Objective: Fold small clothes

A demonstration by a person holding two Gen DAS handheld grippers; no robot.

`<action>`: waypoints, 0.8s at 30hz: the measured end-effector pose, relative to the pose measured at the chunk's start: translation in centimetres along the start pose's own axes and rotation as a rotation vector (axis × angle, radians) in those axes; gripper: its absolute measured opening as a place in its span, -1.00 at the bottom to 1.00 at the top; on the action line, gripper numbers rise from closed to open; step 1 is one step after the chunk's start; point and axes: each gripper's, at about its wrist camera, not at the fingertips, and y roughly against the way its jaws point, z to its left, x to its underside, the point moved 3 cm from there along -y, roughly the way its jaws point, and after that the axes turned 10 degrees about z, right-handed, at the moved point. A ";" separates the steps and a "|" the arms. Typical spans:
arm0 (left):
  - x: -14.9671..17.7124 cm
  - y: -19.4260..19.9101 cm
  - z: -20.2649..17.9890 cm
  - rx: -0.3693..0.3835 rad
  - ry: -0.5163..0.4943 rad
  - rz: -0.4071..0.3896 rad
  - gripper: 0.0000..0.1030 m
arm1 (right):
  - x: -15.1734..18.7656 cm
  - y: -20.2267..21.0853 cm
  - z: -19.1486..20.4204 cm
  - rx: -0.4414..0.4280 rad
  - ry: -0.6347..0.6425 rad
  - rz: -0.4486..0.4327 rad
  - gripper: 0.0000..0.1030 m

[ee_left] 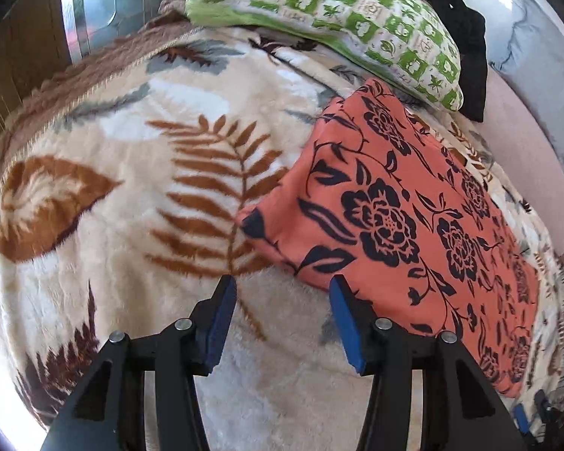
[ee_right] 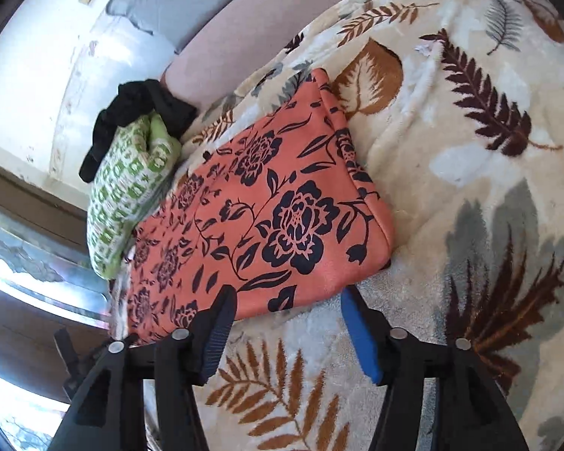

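An orange garment (ee_left: 413,218) with a black flower print lies folded flat on a cream leaf-pattern blanket (ee_left: 131,188). My left gripper (ee_left: 282,285) is open and empty, its fingertips just at the garment's near left edge. The garment also shows in the right wrist view (ee_right: 267,218). My right gripper (ee_right: 287,297) is open and empty, its fingertips at the garment's near edge, the left finger (ee_right: 222,312) over the cloth. The right gripper's tip peeks into the left wrist view (ee_left: 526,417) at the bottom right.
A green and white patterned pillow (ee_left: 338,22) lies beyond the garment, with a black cloth (ee_left: 466,49) behind it. A pink cushion (ee_right: 244,30) and a white wall (ee_right: 56,56) border the bed. A metal frame (ee_left: 94,0) stands at the far left.
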 end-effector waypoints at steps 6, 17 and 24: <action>1.1 0.9 3.9 0.186 0.147 -0.008 -0.01 | -0.7 -0.9 -5.0 -0.184 -0.271 0.048 0.23; -1.4 -2.7 2.3 0.472 0.227 0.042 -0.18 | -3.7 -3.4 -5.8 -0.290 -0.325 -0.011 0.21; -2.8 -2.3 0.9 0.446 0.168 -0.013 -0.44 | -4.1 -4.5 -2.8 -0.303 -0.211 0.000 0.19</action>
